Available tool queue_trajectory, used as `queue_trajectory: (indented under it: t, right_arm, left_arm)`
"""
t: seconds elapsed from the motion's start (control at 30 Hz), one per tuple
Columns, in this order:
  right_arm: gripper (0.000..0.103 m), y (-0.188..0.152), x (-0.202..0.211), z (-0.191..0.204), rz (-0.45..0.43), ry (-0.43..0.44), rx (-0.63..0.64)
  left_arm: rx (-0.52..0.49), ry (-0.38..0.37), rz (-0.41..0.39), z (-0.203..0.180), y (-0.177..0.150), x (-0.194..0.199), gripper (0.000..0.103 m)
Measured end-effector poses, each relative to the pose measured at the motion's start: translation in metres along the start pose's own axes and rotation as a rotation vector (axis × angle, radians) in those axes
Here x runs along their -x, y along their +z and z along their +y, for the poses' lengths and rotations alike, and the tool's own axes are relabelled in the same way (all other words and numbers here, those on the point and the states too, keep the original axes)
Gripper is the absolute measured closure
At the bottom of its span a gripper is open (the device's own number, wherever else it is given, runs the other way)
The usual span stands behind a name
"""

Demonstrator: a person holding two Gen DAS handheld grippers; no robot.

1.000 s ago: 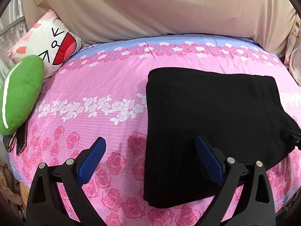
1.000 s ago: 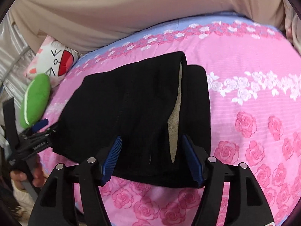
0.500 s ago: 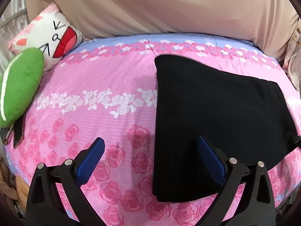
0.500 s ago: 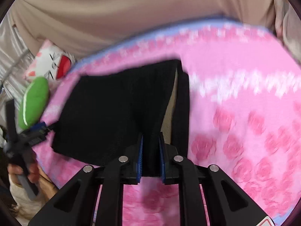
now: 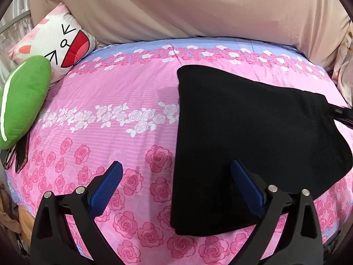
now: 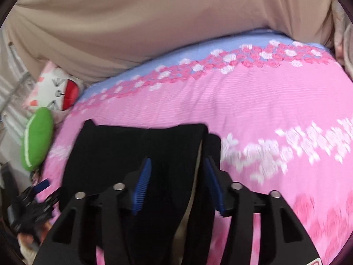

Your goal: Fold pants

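Note:
The black pants lie folded into a compact slab on the pink rose bedspread, right of centre in the left wrist view. My left gripper is open and empty above the pants' near left edge. In the right wrist view the pants lie directly in front, with a strip of beige lining showing at the open end. My right gripper is partly open over that end, its blue pads either side of the fabric without clamping it. The right gripper's tip touches the pants' far right corner.
A green leaf cushion and a white cartoon pillow sit at the bed's left end. A beige sheet hangs behind the bed. The bed's near edge runs just under my grippers. The left gripper shows at the lower left of the right wrist view.
My right gripper shut on the pants' open end half a second ago and has now opened, moving closer over it. The left gripper stayed open, shifting slightly left.

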State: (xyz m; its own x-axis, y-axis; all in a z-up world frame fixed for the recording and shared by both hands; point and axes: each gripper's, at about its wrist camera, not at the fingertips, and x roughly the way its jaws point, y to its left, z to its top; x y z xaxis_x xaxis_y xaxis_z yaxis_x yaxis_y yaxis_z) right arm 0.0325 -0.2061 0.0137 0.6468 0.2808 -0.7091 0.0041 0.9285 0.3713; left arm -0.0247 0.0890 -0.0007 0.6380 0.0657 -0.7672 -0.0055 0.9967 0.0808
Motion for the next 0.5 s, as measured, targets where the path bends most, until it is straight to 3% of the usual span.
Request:
queue_trajectory:
  t: [0.03,0.07,0.1,0.13,0.2,0.27,0.3,0.33,0.4,0.47,0.5]
  right_arm:
    - [0.061,0.003,-0.009,-0.001,0.009,-0.004,-0.004]
    - [0.084,0.005,-0.016,-0.001,0.015,-0.004,-0.002]
    - [0.087,0.007,-0.014,0.002,0.0,-0.007,0.007]
    - [0.096,0.009,-0.007,0.004,-0.021,0.008,0.015]
    - [0.096,0.01,0.022,0.003,-0.091,0.034,0.008]
    - [0.095,0.001,0.031,-0.007,-0.106,0.033,-0.011]
    - [0.093,-0.004,0.019,-0.014,-0.07,0.006,-0.01]
    - [0.077,-0.008,0.004,-0.021,-0.018,-0.028,-0.009]
    - [0.072,-0.02,0.001,-0.03,-0.006,0.01,-0.065]
    - [0.039,-0.026,0.022,-0.035,-0.016,0.048,-0.107]
    - [0.031,-0.033,0.038,-0.036,-0.043,0.069,-0.127]
  left_arm:
    - [-0.004,-0.004,-0.003,-0.001,0.0,0.001,0.007]
    - [-0.011,-0.009,-0.004,-0.003,0.001,0.002,0.007]
    - [-0.017,-0.01,-0.004,-0.004,0.001,0.002,0.007]
    - [-0.02,-0.011,-0.006,-0.005,0.001,0.003,0.007]
    - [-0.03,-0.018,-0.004,-0.007,0.002,0.002,0.007]
    - [-0.036,-0.025,0.006,-0.01,0.001,-0.006,0.007]
    - [-0.033,-0.034,0.017,-0.011,0.0,-0.012,0.007]
    - [-0.024,-0.059,0.032,-0.012,0.0,-0.019,0.007]
    - [-0.002,-0.099,0.043,-0.009,0.0,-0.022,0.007]
    - [0.028,-0.151,0.047,-0.002,0.001,-0.019,0.007]
    - [0.049,-0.192,0.049,0.004,0.001,-0.017,0.007]
